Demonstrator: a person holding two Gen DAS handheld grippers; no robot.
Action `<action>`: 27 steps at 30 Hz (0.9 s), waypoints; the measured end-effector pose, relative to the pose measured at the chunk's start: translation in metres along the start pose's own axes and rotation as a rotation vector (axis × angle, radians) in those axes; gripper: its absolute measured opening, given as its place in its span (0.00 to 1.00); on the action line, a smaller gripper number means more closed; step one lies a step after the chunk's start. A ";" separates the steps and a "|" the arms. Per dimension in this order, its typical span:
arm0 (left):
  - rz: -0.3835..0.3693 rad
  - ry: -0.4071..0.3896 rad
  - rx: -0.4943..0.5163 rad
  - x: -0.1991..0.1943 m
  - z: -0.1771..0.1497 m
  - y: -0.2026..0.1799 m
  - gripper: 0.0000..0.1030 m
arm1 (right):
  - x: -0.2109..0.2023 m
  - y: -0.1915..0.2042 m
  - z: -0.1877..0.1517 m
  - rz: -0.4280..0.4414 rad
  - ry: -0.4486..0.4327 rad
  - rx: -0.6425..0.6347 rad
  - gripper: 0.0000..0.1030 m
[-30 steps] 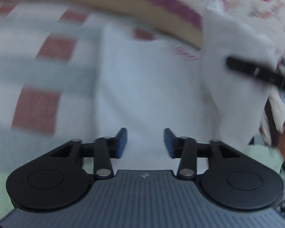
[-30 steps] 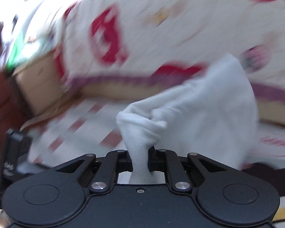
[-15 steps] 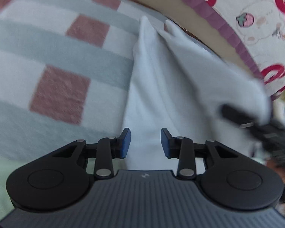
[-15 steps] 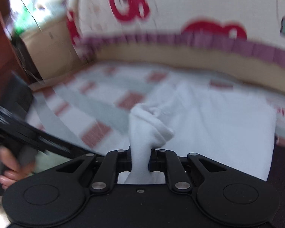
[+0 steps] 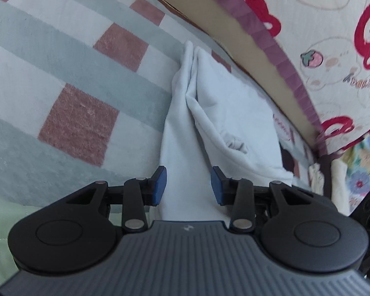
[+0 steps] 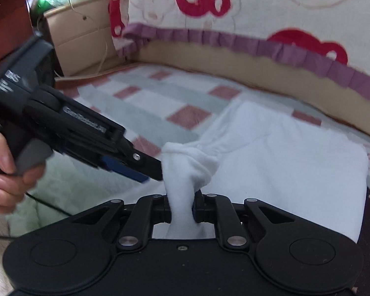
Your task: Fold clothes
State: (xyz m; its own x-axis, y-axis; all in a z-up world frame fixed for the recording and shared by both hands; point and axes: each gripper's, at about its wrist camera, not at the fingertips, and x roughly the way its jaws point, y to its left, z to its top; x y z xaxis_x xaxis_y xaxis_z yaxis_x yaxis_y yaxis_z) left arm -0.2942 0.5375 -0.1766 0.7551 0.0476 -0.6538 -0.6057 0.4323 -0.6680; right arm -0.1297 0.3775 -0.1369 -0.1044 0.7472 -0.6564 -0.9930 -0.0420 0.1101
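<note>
- White garment (image 6: 278,162) lies partly folded on a checked blanket (image 5: 69,79), close to the cushion edge with the purple frill (image 6: 234,42).
- Right gripper (image 6: 181,208): jaws pinched tight on a bunched corner of the garment, cloth rising between them.
- Left gripper (image 5: 187,185): jaws parted, blue pads (image 5: 159,185) either side of a strip of the garment, not clamping it.
- In the right wrist view, the left gripper's tip touches the bunched corner; a hand (image 6: 5,170) holds its grip.
</note>
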 end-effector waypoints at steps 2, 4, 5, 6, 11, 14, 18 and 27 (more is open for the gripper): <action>-0.006 -0.005 -0.013 -0.001 0.001 0.001 0.37 | 0.007 0.004 -0.002 -0.009 0.038 -0.051 0.15; -0.014 -0.010 -0.023 -0.001 0.002 0.002 0.37 | 0.007 0.005 -0.007 -0.006 0.050 -0.068 0.15; -0.019 -0.012 -0.028 -0.002 0.002 0.003 0.37 | 0.004 0.006 -0.008 0.006 0.045 -0.070 0.15; -0.021 -0.015 -0.031 -0.003 0.002 0.003 0.37 | -0.004 0.007 -0.007 0.040 0.017 -0.059 0.15; -0.046 -0.010 -0.052 -0.002 0.004 0.006 0.38 | 0.009 0.026 -0.006 0.040 0.076 -0.163 0.13; -0.061 0.004 -0.044 -0.001 0.003 0.005 0.40 | 0.012 0.031 -0.013 0.033 0.098 -0.163 0.19; -0.079 0.026 -0.026 0.000 0.002 0.003 0.43 | -0.017 0.012 -0.012 0.137 0.073 -0.001 0.26; -0.048 0.086 0.081 0.018 -0.004 -0.018 0.50 | -0.107 -0.022 -0.059 -0.169 0.147 -0.016 0.49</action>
State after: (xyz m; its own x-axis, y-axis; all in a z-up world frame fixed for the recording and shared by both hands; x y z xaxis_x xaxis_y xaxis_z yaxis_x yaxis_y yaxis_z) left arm -0.2707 0.5270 -0.1777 0.7561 -0.0505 -0.6525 -0.5450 0.5035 -0.6705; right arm -0.0998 0.2596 -0.1130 0.0578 0.6401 -0.7661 -0.9977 0.0641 -0.0218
